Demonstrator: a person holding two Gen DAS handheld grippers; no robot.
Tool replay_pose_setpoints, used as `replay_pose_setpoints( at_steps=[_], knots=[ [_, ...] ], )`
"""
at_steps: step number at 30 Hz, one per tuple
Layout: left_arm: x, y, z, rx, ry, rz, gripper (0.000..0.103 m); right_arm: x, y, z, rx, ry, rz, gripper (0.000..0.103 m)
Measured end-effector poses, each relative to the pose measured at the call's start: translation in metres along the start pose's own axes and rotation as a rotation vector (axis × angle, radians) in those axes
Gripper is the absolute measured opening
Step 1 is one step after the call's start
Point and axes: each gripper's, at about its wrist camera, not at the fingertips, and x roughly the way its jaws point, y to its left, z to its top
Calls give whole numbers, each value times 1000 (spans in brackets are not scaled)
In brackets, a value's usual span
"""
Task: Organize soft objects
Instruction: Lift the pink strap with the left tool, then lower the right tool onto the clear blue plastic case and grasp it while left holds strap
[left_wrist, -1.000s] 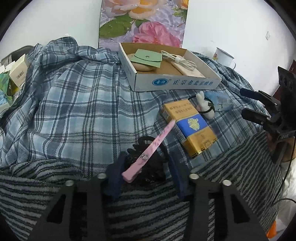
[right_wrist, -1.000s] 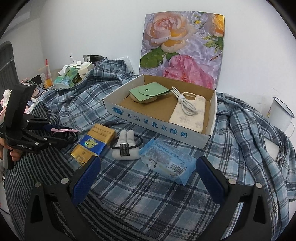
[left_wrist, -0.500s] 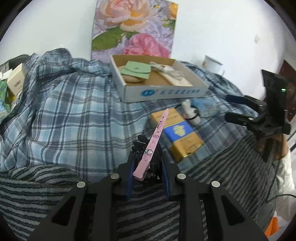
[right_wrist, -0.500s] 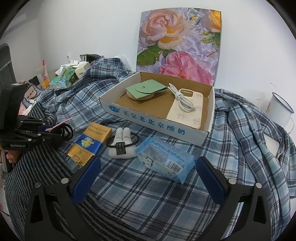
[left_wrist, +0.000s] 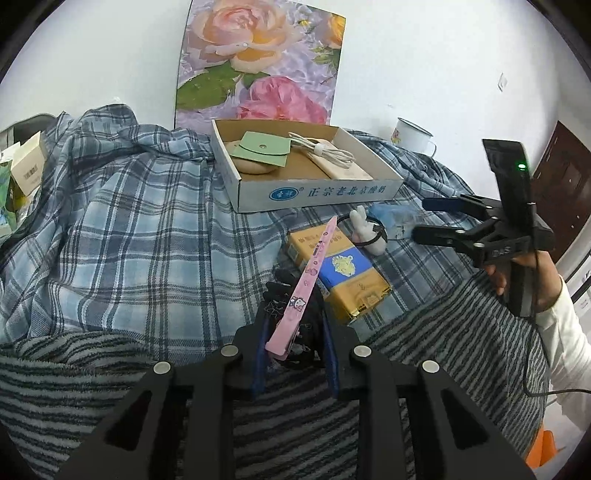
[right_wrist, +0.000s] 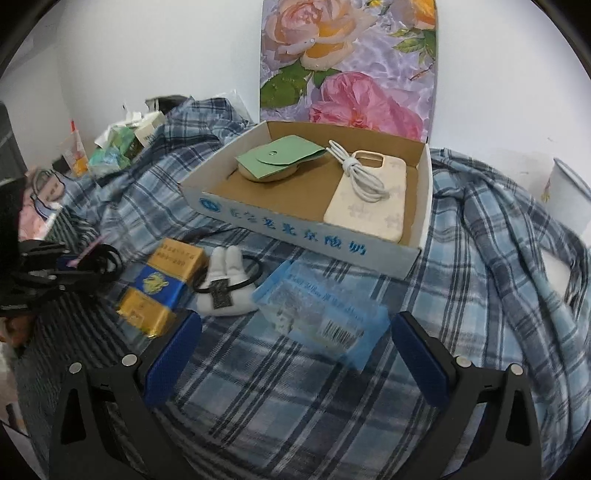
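Observation:
My left gripper (left_wrist: 295, 347) is shut on a black hair tie with a pink tag (left_wrist: 308, 280), held above the striped blanket. It also shows at the left of the right wrist view (right_wrist: 96, 258). My right gripper (right_wrist: 295, 354) is open and empty, hovering just over a blue tissue pack (right_wrist: 321, 314); in the left wrist view it shows at the right (left_wrist: 439, 218). A white bunny hair tie (right_wrist: 225, 284) lies next to a yellow-blue box (right_wrist: 162, 284). An open cardboard box (right_wrist: 295, 229) holds a green pouch (right_wrist: 280, 157), a white cable (right_wrist: 360, 173) and a beige phone case (right_wrist: 369, 203).
A plaid shirt (left_wrist: 129, 221) covers the bed, with a striped blanket (left_wrist: 74, 387) in front. A floral board (right_wrist: 347, 62) stands behind the box. A white mug (left_wrist: 413, 138) sits at the far right. Small boxes and clutter (right_wrist: 122, 147) sit at the far left.
My left gripper has closed on the black hair tie and lifted it off the blanket. My right gripper has moved forward and lower toward the tissue pack, still open.

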Motion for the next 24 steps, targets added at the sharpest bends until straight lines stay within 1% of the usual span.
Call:
replay_pose_setpoints(
  at_steps=[3, 5, 10, 12, 13, 14, 15, 17, 18, 19, 21, 22, 23, 24],
  knots=[
    [-3, 0, 0, -1, -14, 3, 27, 12, -2, 5, 5, 35, -11, 102],
    [-3, -1, 0, 4, -17, 5, 27, 17, -4, 6, 26, 41, 5, 102],
    [-5, -2, 0, 12, -24, 2, 27, 23, -7, 8, 52, 46, -15, 102],
    [-6, -2, 0, 11, -23, 0, 27, 25, -8, 8, 56, 50, -15, 99],
    [-6, -2, 0, 12, -25, 1, 27, 26, -8, 8, 55, 51, -22, 92],
    [-6, -3, 0, 13, -26, 1, 27, 26, -8, 8, 53, 52, -27, 88],
    [-5, -2, 0, 13, -24, 1, 27, 27, -8, 8, 50, 51, -25, 88],
    [-6, -2, 0, 10, -23, 2, 27, 26, -8, 8, 46, 47, -23, 82],
    [-6, -2, 0, 9, -24, 1, 27, 25, -8, 8, 46, 42, -23, 81],
    [-6, -2, 0, 9, -24, 2, 27, 24, -8, 8, 46, 37, -25, 76],
    [-7, -2, 0, 6, -29, 1, 27, 21, -10, 8, 51, 21, -19, 72],
    [-7, -2, 0, 4, -31, 0, 27, 19, -10, 8, 52, 15, -19, 59],
    [-8, -1, 0, 0, -34, 1, 27, 18, -11, 8, 51, 9, -17, 53],
    [-8, 0, 0, -2, -36, 2, 27, 17, -11, 8, 51, 4, -15, 53]
  ],
)
